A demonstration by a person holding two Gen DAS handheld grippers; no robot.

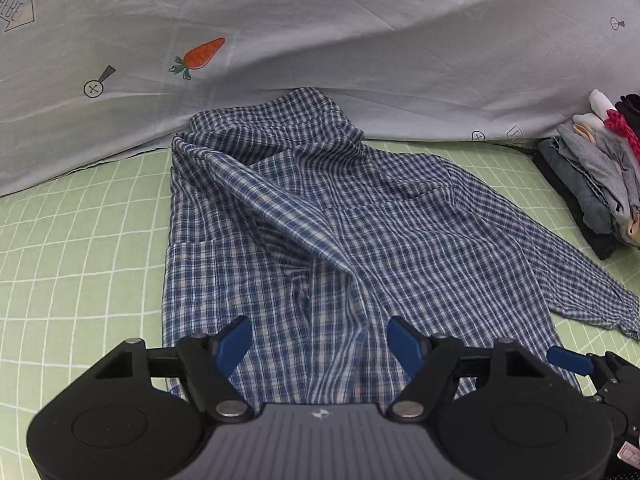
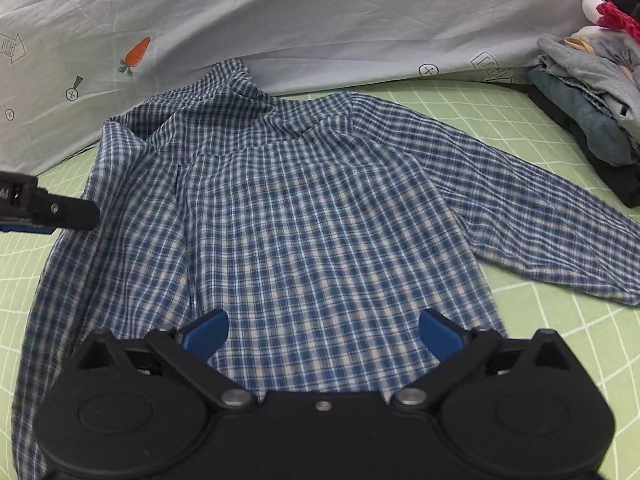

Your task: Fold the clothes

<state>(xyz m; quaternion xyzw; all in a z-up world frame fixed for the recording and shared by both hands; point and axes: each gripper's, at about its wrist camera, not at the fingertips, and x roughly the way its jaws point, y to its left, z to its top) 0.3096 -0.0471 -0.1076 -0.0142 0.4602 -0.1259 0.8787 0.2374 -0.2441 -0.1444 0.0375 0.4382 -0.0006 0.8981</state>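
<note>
A blue and white checked shirt (image 1: 320, 208) lies on the green grid mat (image 1: 80, 248), collar toward the back. Its left part is folded over, and a ridge of cloth runs diagonally across the body. In the right wrist view the shirt (image 2: 312, 216) has one sleeve (image 2: 540, 216) stretched out to the right. My left gripper (image 1: 320, 340) hovers over the hem, its blue pads apart and nothing pinched between them. My right gripper (image 2: 324, 332) stands wide open above the lower body of the shirt. Each gripper shows at the edge of the other's view: the right gripper (image 1: 572, 360) and the left gripper (image 2: 48, 208).
A pale blue sheet (image 1: 320, 32) with a carrot print rises behind the shirt. A stack of folded clothes (image 1: 600, 176) stands at the right edge of the mat, close to the outstretched sleeve. Bare green mat (image 2: 560, 360) shows to the left and front right.
</note>
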